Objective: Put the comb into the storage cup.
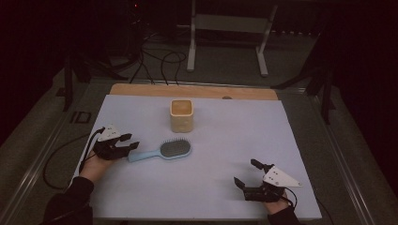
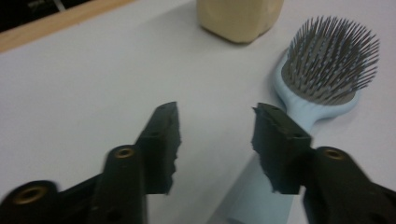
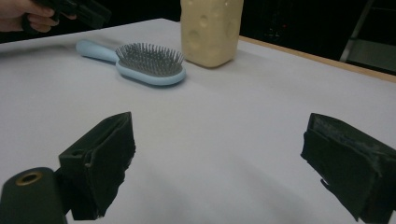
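Two grippers, jaws apart: left gripper (image 1: 133,143) at hairbrush (image 1: 162,151) handle, right gripper (image 1: 248,172) wide; cup (image 1: 181,115) seemingly unlabelled.

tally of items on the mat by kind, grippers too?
Hairbrush, light blue: 1
Cream container: 1
Grippers: 2, the left gripper and the right gripper, both with jaws open
Total: 4

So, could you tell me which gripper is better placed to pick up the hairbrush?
Left. The left gripper hangs open right at the hairbrush handle, while the right gripper sits open well away from it.
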Demonstrator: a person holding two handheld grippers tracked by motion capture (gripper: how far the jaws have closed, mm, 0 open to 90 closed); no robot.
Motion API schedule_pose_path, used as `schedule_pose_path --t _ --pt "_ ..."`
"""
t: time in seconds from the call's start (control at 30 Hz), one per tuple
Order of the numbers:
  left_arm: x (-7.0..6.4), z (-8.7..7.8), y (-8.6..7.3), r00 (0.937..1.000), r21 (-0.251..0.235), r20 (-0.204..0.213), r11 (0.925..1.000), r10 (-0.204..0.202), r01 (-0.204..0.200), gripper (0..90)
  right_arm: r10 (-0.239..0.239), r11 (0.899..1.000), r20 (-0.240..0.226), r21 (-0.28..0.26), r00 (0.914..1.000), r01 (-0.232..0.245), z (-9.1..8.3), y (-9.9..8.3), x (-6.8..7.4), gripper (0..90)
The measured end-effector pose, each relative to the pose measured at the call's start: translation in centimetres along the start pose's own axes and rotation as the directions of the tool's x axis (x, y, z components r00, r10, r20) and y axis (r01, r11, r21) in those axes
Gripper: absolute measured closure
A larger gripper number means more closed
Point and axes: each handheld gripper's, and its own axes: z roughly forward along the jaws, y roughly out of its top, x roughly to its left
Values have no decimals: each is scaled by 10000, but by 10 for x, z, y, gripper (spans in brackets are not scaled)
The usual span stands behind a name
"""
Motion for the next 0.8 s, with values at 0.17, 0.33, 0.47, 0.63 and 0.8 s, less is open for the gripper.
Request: schedule_pose_path --t 0.17,0.33,0.47,0.63,0.8 --pt "-2 3 0 9993 285 -85 9989 363 -360 705 52 10000 5 -40 10000 -52 0 0 -1 92" --pt "-2 6 -1 9987 659 30 9965 510 -511 831 28 10000 -9 -45 10000 -28 0 0 0 92" --pt "-2 10 -3 9979 1001 197 9930 610 -627 892 0 10000 -23 -31 10000 0 0 0 0 92" --pt "-4 15 -7 9963 1488 501 9859 704 -772 897 -36 10000 -58 -37 10000 36 0 0 0 92" --pt "-6 14 -8 9934 1634 645 9811 945 -1039 898 -16 10000 -42 -26 10000 16 0 0 0 92"
